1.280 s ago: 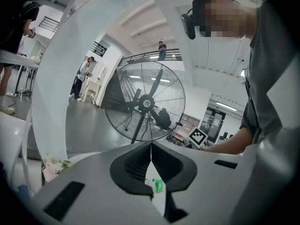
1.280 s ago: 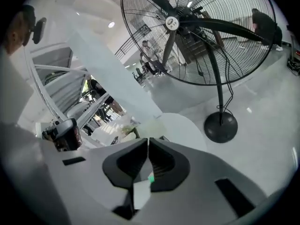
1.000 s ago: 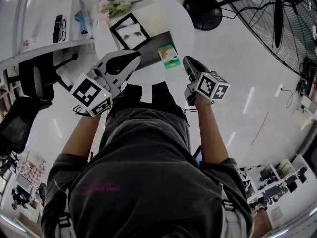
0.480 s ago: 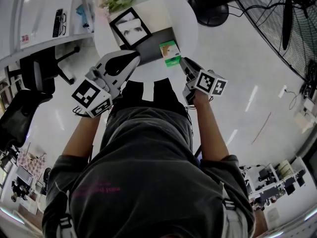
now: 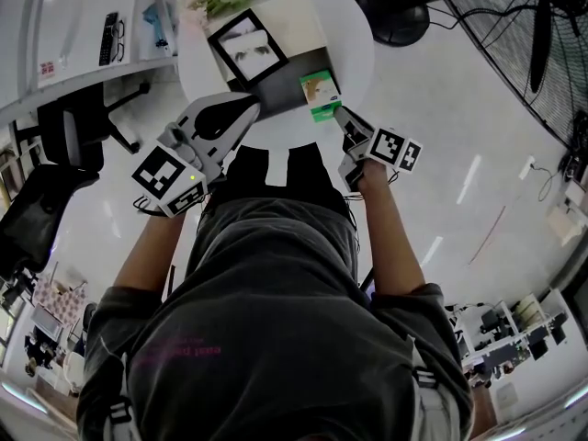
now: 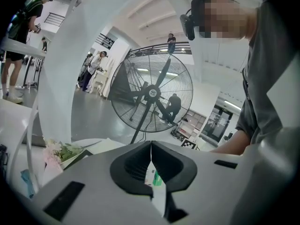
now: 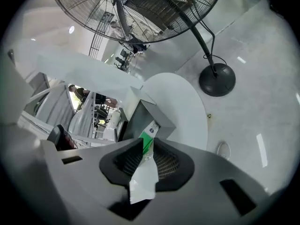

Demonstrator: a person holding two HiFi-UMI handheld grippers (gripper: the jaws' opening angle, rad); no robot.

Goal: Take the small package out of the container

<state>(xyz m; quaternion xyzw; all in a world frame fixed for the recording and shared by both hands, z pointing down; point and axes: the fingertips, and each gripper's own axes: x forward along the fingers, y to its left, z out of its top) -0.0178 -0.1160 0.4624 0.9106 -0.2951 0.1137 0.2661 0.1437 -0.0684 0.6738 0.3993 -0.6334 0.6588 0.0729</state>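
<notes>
Nearest, both grippers are held out ahead of the person's chest. The left gripper [image 6: 151, 146] has its jaws pressed together with nothing between them. The right gripper [image 7: 146, 146] is clamped on the small package [image 7: 149, 138], a green and white packet. The packet's far end sits at the right rim of the grey container [image 5: 276, 81]. The container stands on a round white table [image 5: 354, 44]. Beyond is a large floor fan [image 7: 136, 8].

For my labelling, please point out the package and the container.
package [image 5: 319, 93]: head view, on its top face.
container [image 5: 276, 85]: head view, on its grey side.
</notes>
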